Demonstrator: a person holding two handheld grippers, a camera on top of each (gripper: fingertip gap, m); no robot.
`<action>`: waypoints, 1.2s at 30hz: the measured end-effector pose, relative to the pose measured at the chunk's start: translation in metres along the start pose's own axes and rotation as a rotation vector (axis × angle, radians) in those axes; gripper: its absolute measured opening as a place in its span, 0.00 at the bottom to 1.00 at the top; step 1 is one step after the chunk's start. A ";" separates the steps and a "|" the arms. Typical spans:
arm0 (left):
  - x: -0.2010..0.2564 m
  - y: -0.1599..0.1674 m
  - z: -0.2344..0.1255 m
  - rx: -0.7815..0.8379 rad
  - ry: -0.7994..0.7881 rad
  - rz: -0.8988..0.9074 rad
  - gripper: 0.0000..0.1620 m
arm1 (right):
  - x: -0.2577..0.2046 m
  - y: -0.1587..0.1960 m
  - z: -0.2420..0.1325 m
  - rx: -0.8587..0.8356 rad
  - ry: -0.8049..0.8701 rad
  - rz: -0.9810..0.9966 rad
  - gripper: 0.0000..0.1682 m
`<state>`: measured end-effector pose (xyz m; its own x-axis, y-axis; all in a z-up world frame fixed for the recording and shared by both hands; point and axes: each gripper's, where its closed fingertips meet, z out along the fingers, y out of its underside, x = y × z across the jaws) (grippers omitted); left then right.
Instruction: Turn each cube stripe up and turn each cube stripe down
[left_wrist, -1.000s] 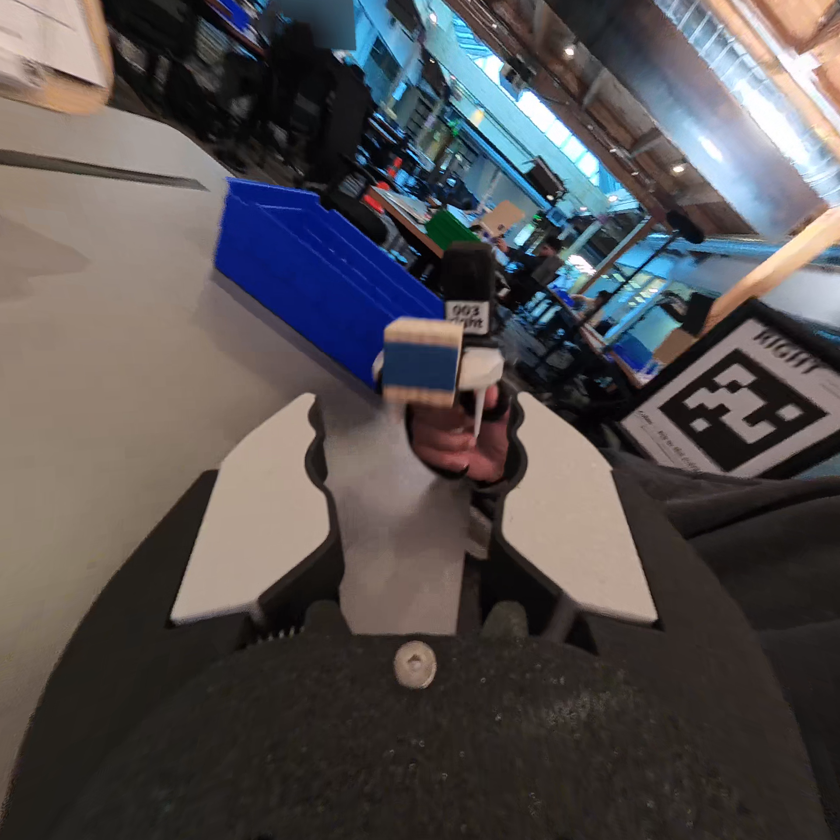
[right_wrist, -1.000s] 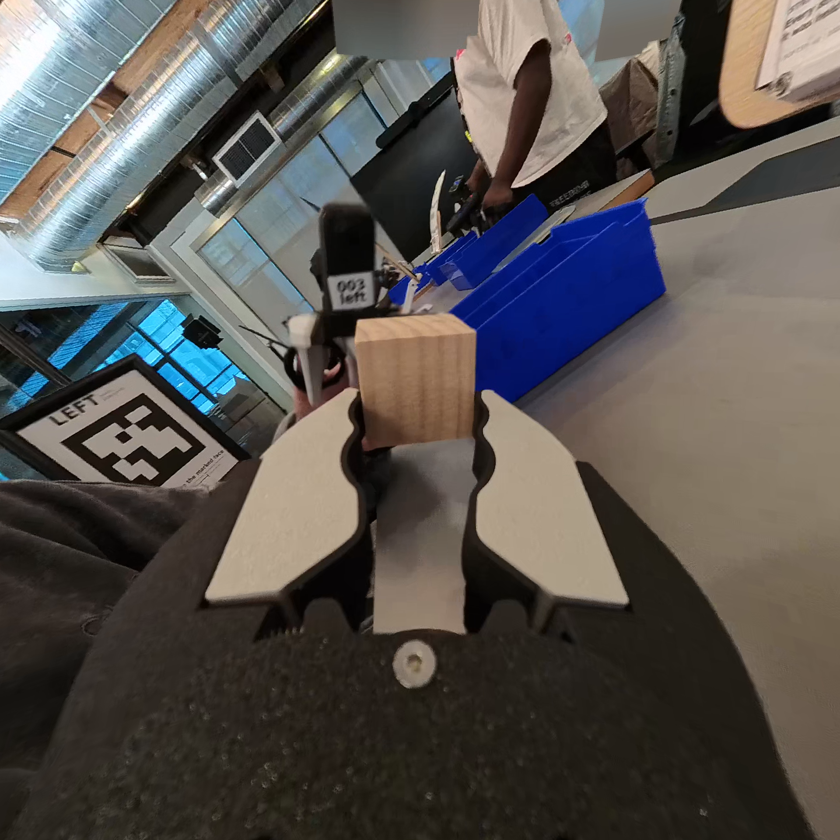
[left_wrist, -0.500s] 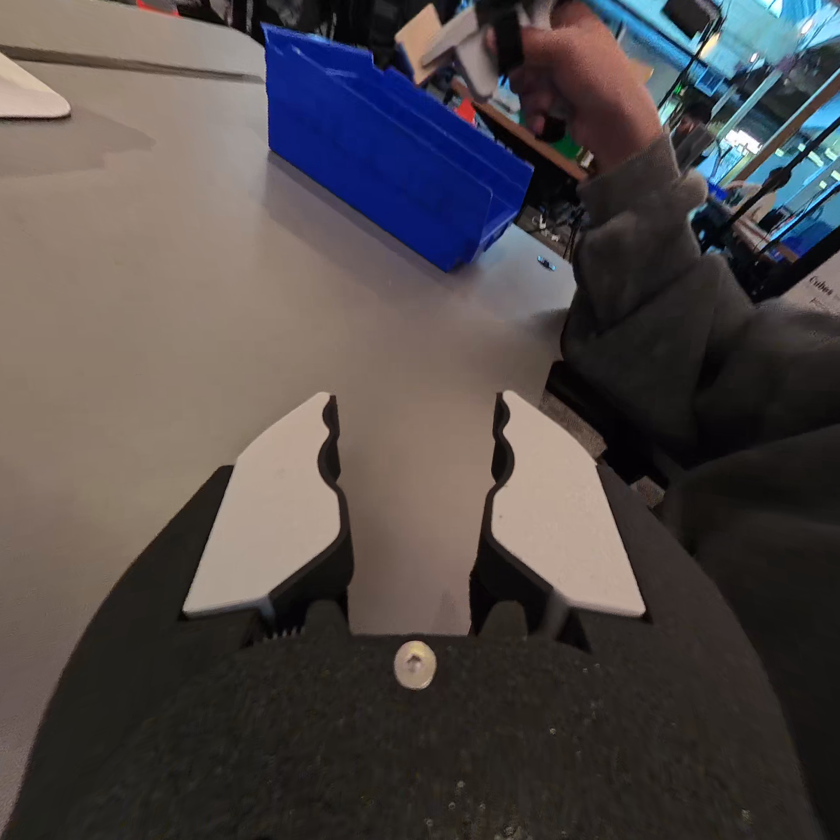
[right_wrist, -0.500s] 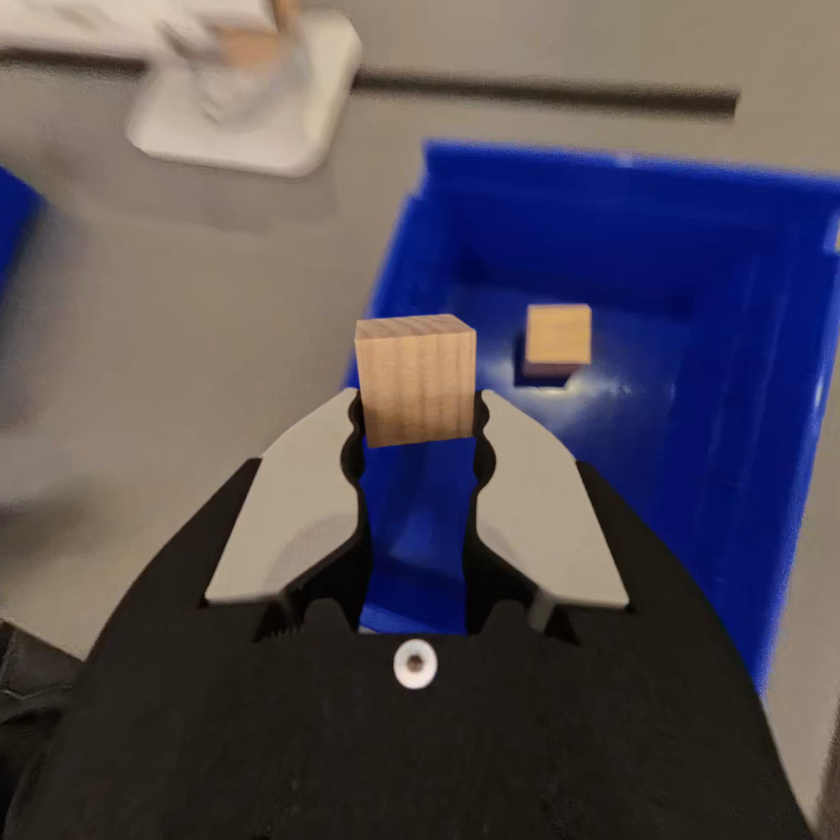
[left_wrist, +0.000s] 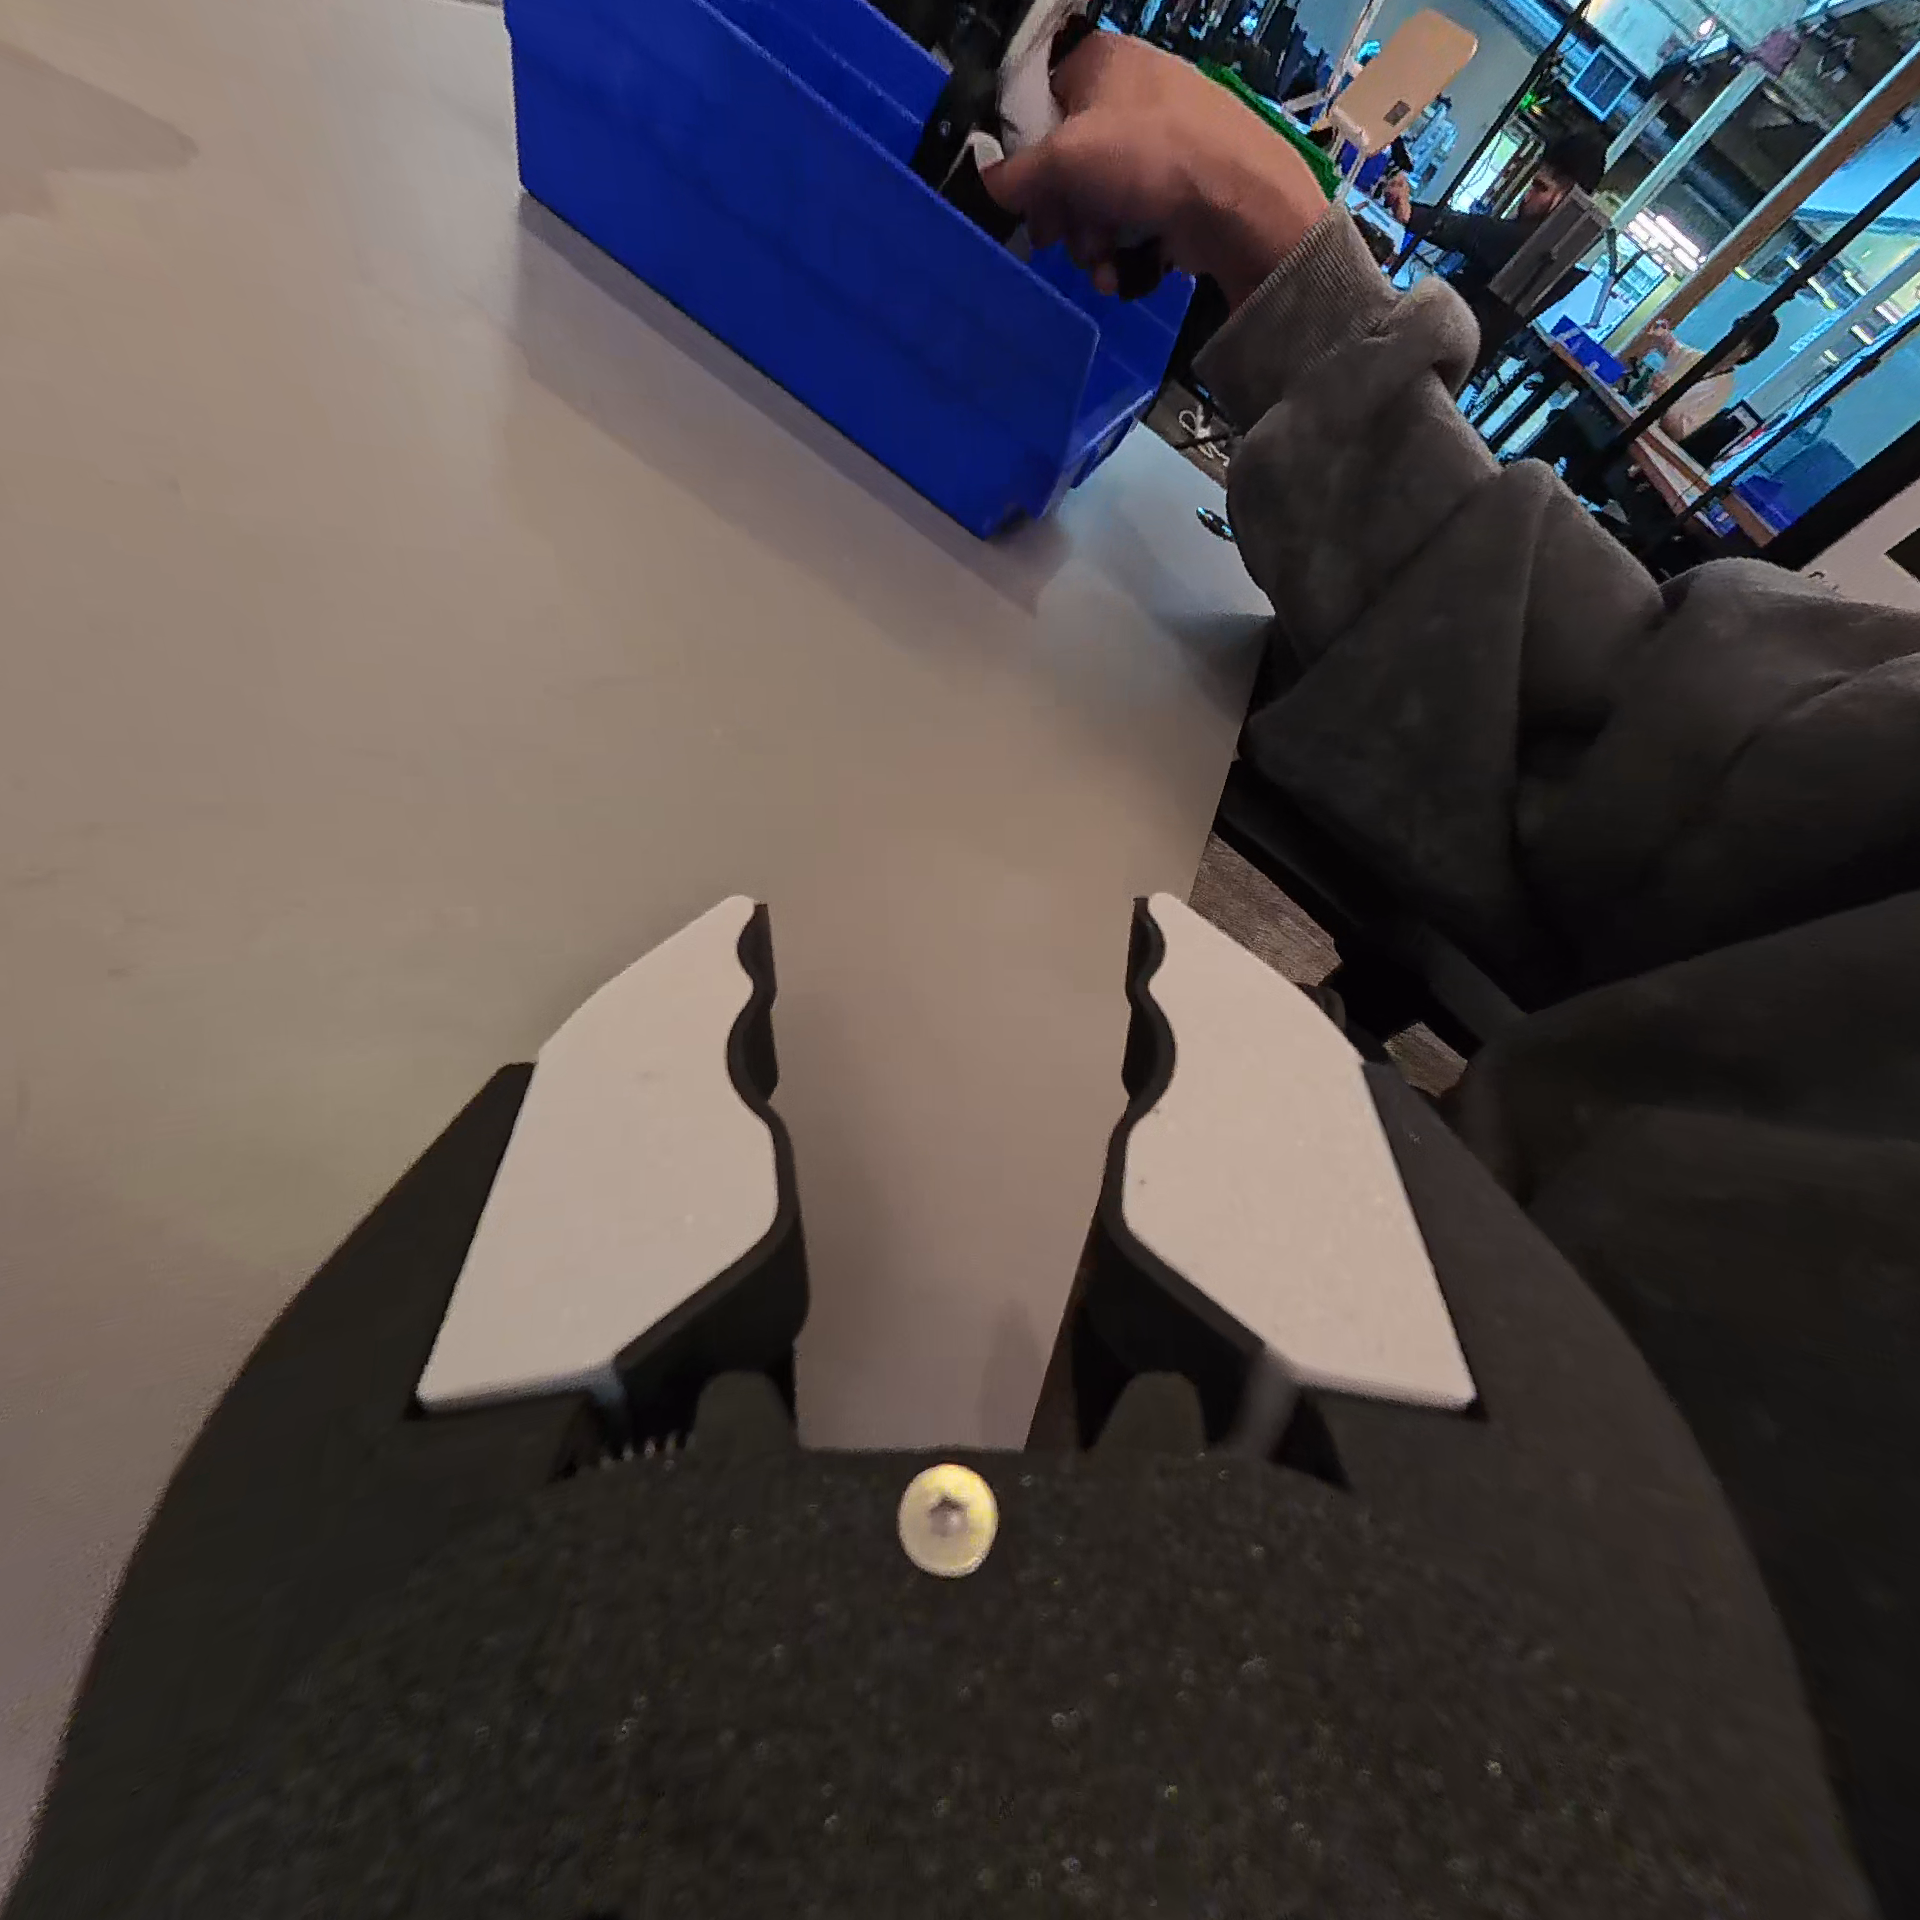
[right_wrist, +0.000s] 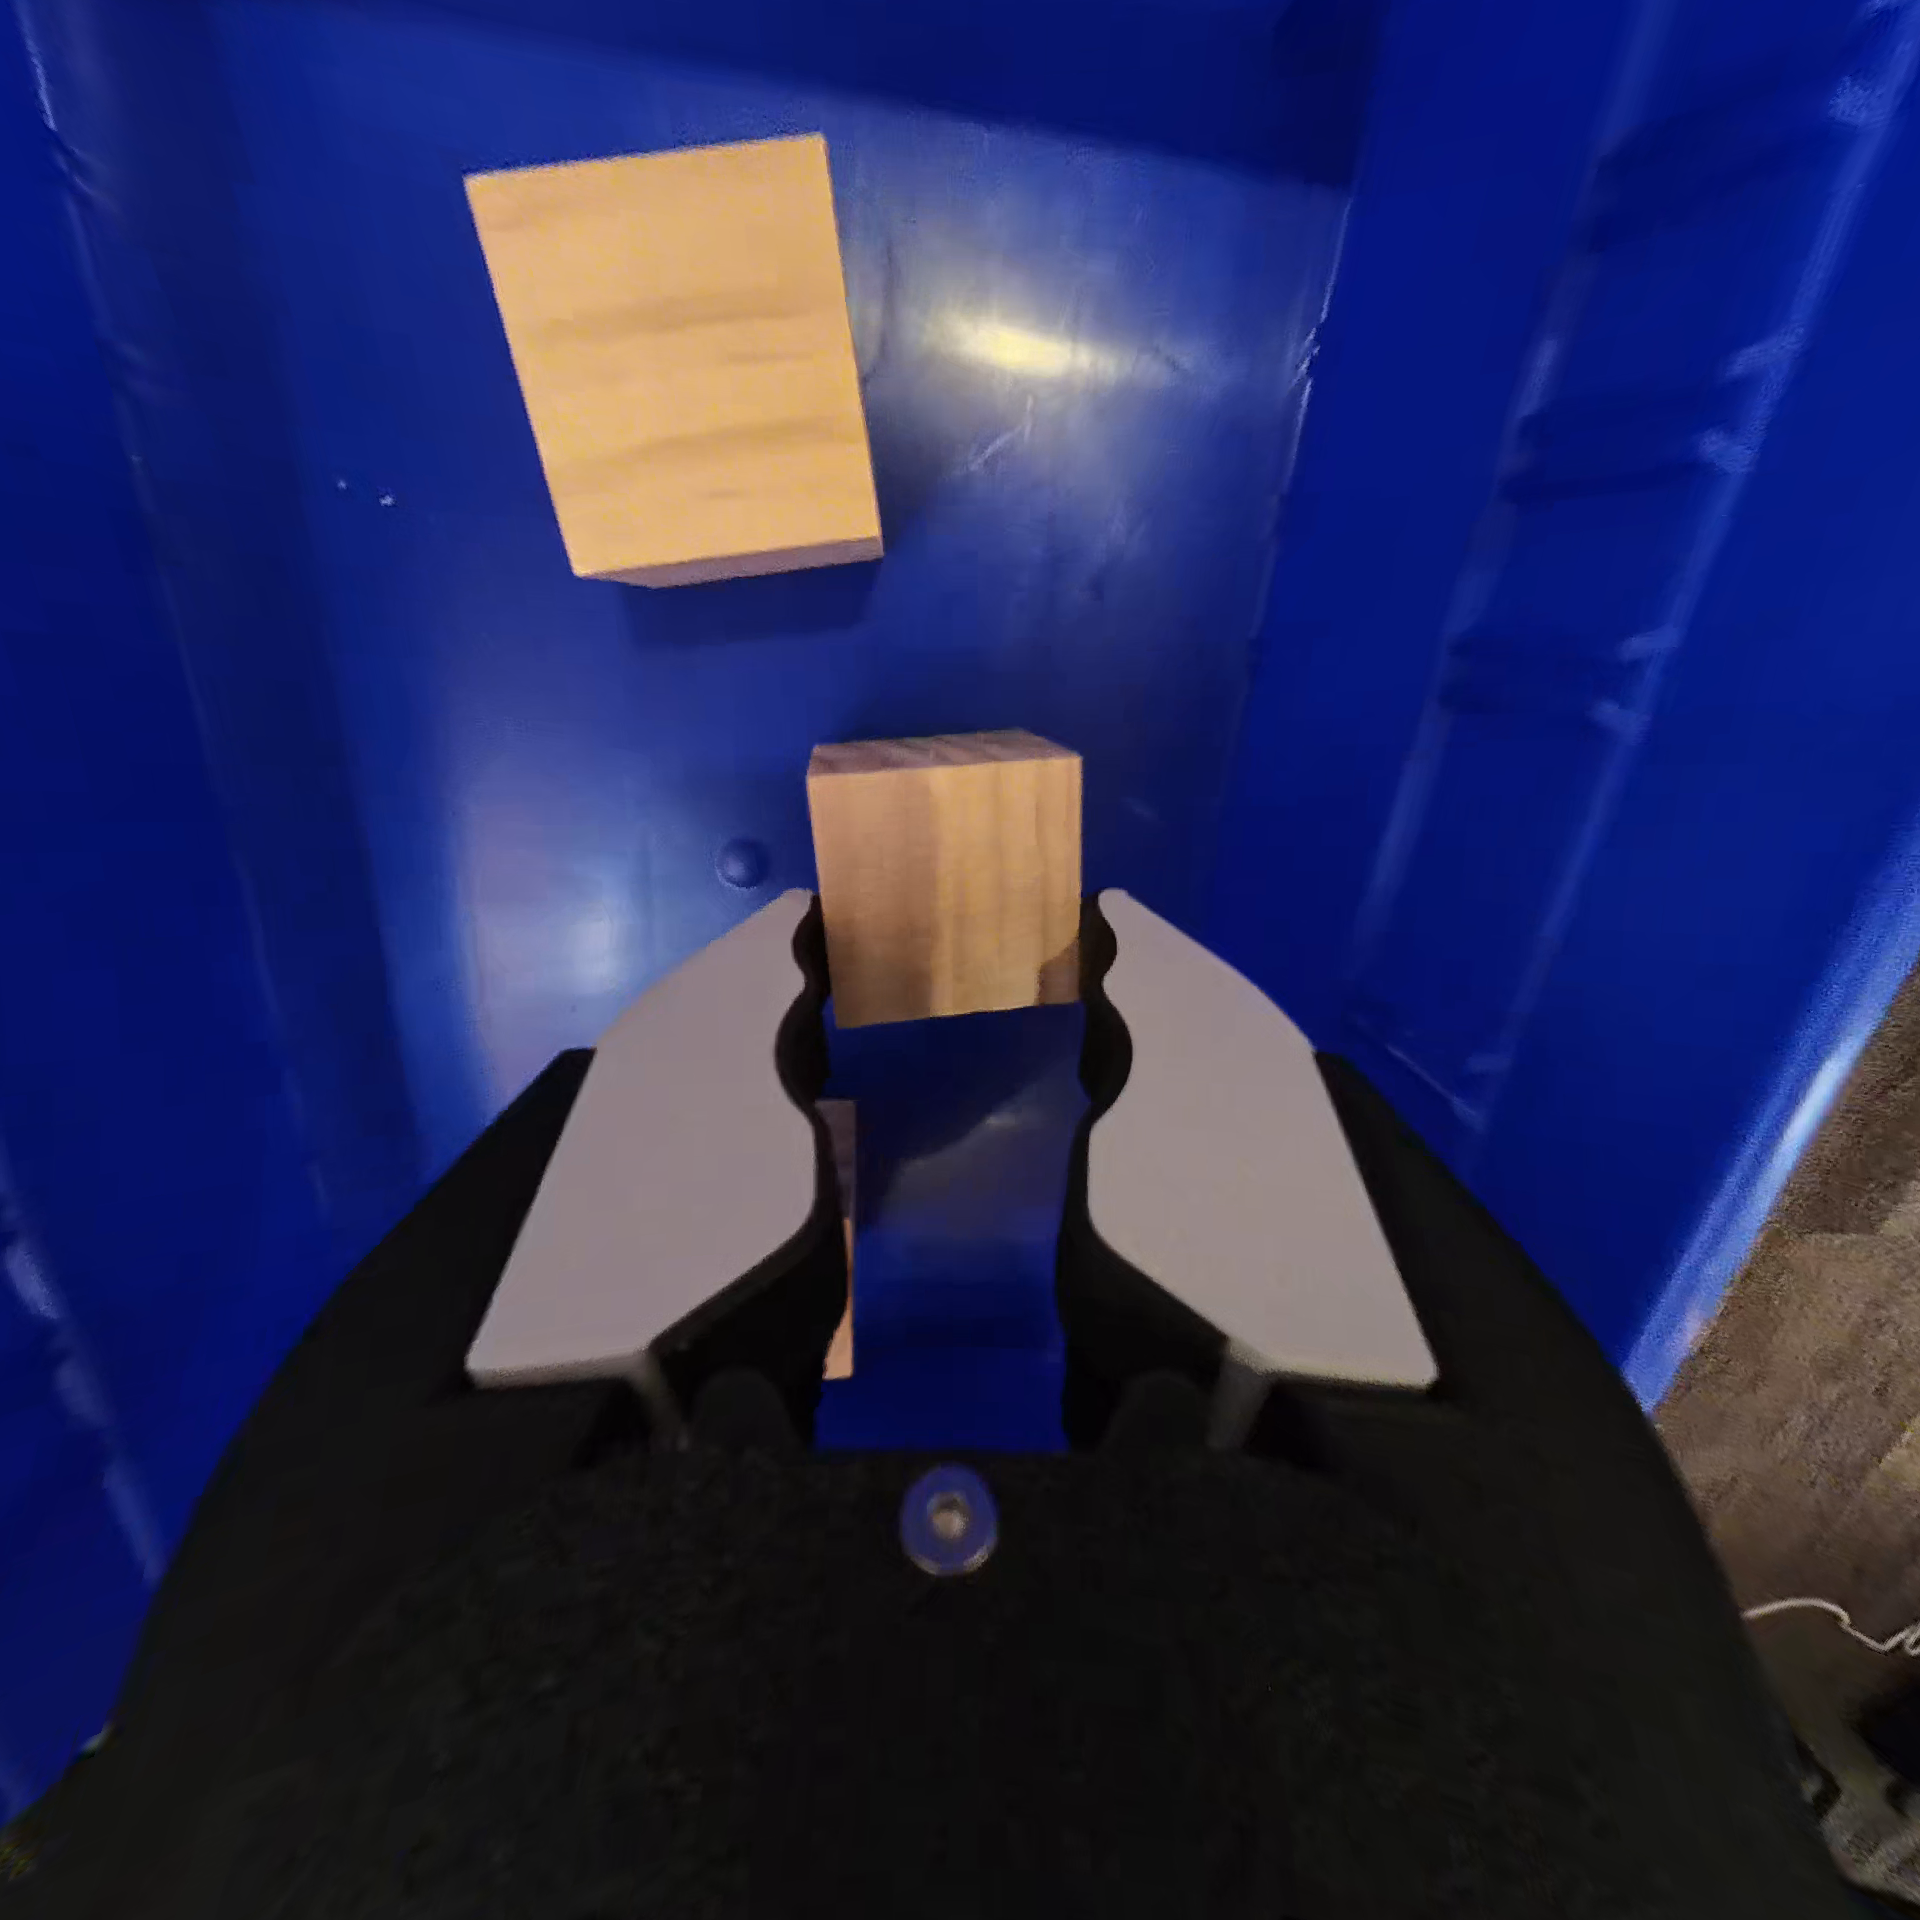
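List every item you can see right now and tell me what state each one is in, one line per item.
Left gripper: open, empty, over the grey table.
Right gripper: shut on the small wooden cube, inside the bin.
Small wooden cube: held between the fingertips, plain faces showing, no stripe visible.
Second wooden cube: lying on the bin floor, plain face up.
Blue plastic bin: open-topped, holding cubes.

Your right claw (right_wrist: 951, 961) has carried its plain wooden cube (right_wrist: 943, 883) from above the counter (left_wrist: 364, 675) down inside the blue bin (right_wrist: 1558, 520), near a second cube (right_wrist: 675, 353). Your left claw (left_wrist: 951, 956) has dropped lower, facing the counter.
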<state>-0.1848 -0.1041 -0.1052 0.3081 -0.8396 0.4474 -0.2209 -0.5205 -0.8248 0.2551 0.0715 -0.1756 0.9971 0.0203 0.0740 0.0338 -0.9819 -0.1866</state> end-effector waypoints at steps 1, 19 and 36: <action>0.000 0.001 0.001 -0.004 0.003 -0.003 0.40 | 0.001 -0.001 0.000 0.014 0.011 -0.013 0.32; -0.226 -0.054 -0.186 -0.253 -0.841 -0.387 0.42 | -0.372 0.120 -0.134 0.731 -0.901 -0.594 0.37; -0.328 -0.014 -0.193 -0.624 -1.132 -0.837 0.32 | -0.376 0.149 -0.139 0.729 -0.902 -0.680 0.34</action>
<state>-0.4613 0.1483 -0.1741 0.9922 0.1206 -0.0327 0.1178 -0.9899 -0.0789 -0.1241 -0.1088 -0.0952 0.4551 0.8534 -0.2541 0.2840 -0.4096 -0.8670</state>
